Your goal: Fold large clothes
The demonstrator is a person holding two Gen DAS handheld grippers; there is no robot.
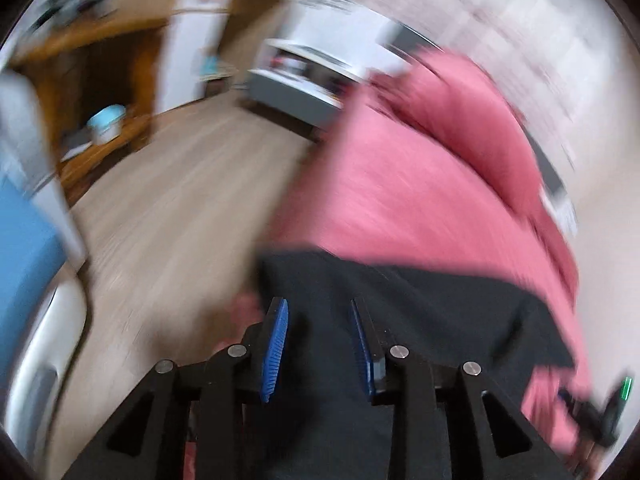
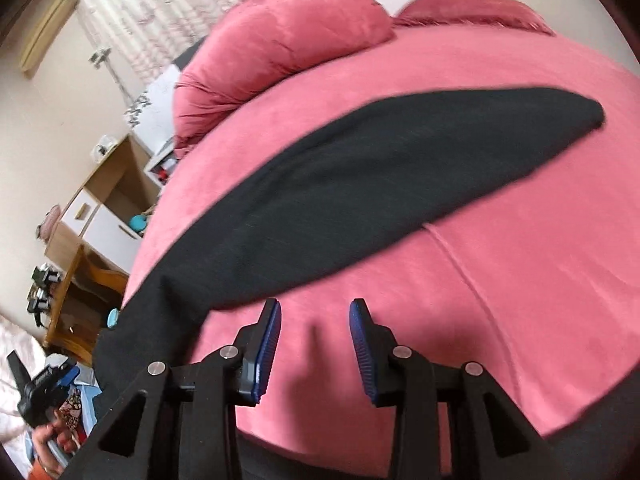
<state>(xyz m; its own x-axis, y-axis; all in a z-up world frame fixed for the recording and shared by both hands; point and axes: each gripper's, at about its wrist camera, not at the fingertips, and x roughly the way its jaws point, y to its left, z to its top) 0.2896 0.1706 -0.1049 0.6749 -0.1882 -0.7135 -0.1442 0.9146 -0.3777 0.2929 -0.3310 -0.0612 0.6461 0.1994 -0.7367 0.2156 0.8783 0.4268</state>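
Lying across the pink bed [image 2: 500, 280], black garment [image 2: 360, 184], both tools parted.

open pink bedspread [image 2: 500, 280] right of black garment [image 2: 360, 184]; pillows [image 2: 280, 44] beyond; cabinets [image 2: 100, 208] crowding left

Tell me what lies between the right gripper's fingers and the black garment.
Only bare pink bedcover separates the right gripper from the black garment, seen in the right wrist view.

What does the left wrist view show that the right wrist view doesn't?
Left wrist only: wood floor beside the bed, a white shelf unit, blurred.
Right wrist only: the black garment's far end lying flat on the pink bedspread, two pillows, a bedside cabinet.
Both: black garment, pink bedspread, each view's own gripper open.
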